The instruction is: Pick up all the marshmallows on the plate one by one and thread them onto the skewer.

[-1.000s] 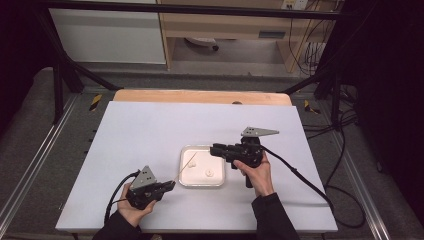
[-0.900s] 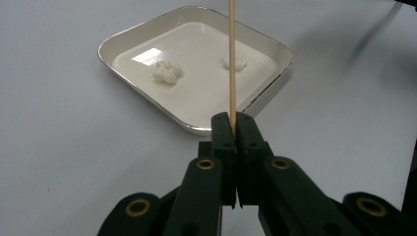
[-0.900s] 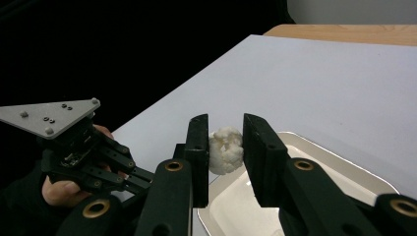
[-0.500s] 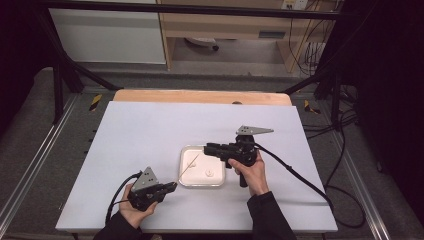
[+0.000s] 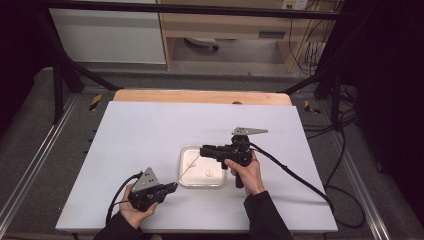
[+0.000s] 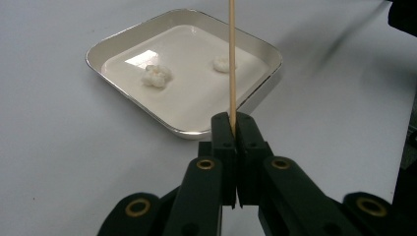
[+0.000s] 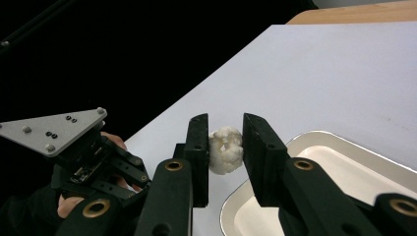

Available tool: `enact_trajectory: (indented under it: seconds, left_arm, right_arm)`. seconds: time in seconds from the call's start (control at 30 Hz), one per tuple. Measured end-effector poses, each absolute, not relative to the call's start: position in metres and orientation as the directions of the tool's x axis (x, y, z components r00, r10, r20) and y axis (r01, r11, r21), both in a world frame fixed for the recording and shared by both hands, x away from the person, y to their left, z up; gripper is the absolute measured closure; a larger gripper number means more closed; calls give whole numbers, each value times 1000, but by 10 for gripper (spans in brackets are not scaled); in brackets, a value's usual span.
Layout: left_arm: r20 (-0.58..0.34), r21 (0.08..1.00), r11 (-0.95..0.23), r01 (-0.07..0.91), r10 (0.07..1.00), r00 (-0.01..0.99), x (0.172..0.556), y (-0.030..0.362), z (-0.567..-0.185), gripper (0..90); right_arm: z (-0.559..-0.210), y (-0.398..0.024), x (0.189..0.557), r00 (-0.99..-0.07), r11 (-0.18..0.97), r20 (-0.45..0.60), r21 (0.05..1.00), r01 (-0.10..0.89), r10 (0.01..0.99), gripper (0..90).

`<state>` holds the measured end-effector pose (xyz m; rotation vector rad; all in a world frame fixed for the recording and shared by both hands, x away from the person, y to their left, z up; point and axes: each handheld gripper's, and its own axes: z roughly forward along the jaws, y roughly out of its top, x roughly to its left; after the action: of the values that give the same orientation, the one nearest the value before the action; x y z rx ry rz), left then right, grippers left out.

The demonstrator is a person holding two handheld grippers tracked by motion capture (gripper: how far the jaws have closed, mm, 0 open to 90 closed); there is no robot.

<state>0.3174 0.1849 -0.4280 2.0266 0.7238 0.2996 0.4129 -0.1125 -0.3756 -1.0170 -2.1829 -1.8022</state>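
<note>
The left gripper (image 5: 172,187) sits low at the near left of the white table (image 5: 150,130), held in the person's left hand (image 5: 135,210). Its jaws are clamped together on a thin wooden skewer (image 6: 231,64), seen plainly in the left gripper view, where the stick rises straight from between the jaw tips and runs off the top edge, so its far end is cut off there. In the high view the skewer (image 5: 191,165) is only a faint pale line slanting from that gripper over the tray, and its tip is hard to make out.

Just ahead of the left gripper's jaws lies the shallow white tray (image 6: 113,44), with two small white puffy pieces (image 6: 156,76) resting on its floor; the skewer crosses in front of the farther one, hiding part of it. What the pieces are made of cannot be told.

Farther right, the right gripper (image 5: 204,151) is held in the right hand (image 5: 245,172) over the tray's far right part. In the right gripper view its jaws (image 7: 225,147) squeeze a white puffy lump (image 7: 225,150) between the pads, which press on both its sides. Below and right of those jaws the tray's rim (image 7: 314,135) shows, its near part hidden behind the jaws. To their left, the left gripper (image 7: 88,157) appears dimly against a dark background, its tips hidden.
</note>
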Motion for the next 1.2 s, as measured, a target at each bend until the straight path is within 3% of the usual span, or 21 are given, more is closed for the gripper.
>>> enact_trajectory:
  seconds: [0.87,1.2]
  left_arm:
    - [-58,853,-385,352,601,797,315,183,-431,886]
    - [-63,855,-378,355,605,794,315,175,-431,886]
  right_arm:
    - [-389,-102,408,-758,61,552,793,606,346,762]
    - [-409,-88,401,-756,124,568,767,629,325,756]
